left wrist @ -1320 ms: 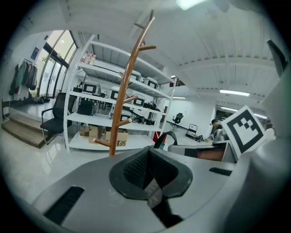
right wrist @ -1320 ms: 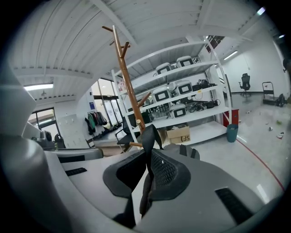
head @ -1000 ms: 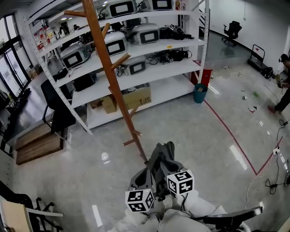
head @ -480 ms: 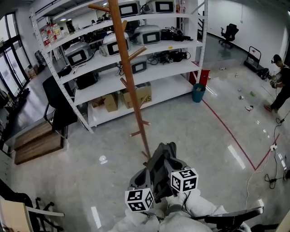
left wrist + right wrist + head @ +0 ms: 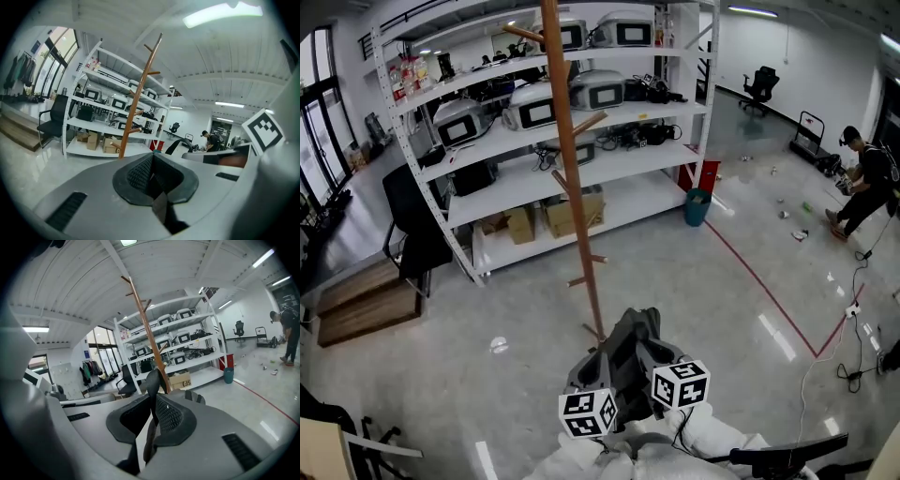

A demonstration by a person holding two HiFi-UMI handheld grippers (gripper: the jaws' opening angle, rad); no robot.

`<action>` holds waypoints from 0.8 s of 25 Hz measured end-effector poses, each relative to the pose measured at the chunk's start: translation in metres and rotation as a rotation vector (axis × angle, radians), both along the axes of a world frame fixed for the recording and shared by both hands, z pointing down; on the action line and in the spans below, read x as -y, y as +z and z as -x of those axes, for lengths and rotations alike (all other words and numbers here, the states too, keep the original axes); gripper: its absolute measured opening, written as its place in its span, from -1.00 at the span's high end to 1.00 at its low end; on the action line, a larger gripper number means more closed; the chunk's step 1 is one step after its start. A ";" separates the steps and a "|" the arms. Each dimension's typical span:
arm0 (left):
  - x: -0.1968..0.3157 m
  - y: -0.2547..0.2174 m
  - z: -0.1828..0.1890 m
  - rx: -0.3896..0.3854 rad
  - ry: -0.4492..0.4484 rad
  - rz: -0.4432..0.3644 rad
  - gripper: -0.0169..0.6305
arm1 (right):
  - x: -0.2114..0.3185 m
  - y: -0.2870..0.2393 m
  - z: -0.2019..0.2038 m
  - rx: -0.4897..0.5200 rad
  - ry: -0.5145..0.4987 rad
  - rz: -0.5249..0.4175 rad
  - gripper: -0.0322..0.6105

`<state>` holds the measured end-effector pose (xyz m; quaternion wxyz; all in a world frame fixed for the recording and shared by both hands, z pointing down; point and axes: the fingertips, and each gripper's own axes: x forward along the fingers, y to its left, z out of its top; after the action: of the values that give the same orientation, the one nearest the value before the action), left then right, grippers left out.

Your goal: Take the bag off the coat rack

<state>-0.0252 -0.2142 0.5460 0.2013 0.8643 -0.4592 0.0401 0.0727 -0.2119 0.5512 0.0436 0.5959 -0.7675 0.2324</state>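
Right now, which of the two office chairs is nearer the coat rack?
The black office chair left of the coat rack, beside the white shelving; the other office chair sits far back by the rear wall.

Cardboard box (image 5: pixel 183 379): "SF" print, upside down; nothing else legible.

1 coat rack (image 5: pixel 575 178), 1 shelving unit (image 5: pixel 666 152), 2 tools (image 5: pixel 617 349) (image 5: pixel 649 345), 1 person (image 5: pixel 862 183), 1 bin (image 5: pixel 697 206).

Bright, even light comes from ceiling strip lamps (image 5: pixel 220 16); pale glare streaks the glossy floor (image 5: pixel 722 300). Gripper views bulge fisheye, corners black, left gripper (image 5: pixel 153 176) and right gripper (image 5: pixel 151 423) blurred up close.
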 end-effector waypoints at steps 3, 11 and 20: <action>-0.003 0.004 -0.005 -0.009 -0.005 0.015 0.94 | -0.005 0.004 -0.003 -0.007 -0.008 0.012 0.78; -0.016 0.010 -0.015 -0.011 -0.014 0.040 0.94 | -0.021 0.013 -0.009 -0.017 -0.031 0.025 0.78; -0.021 0.002 -0.029 -0.005 -0.026 0.013 0.94 | -0.022 0.012 -0.021 -0.028 -0.051 0.023 0.78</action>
<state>0.0036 -0.1931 0.5484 0.2086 0.8570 -0.4696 0.0385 0.0934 -0.1894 0.5633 0.0673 0.5787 -0.7791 0.2316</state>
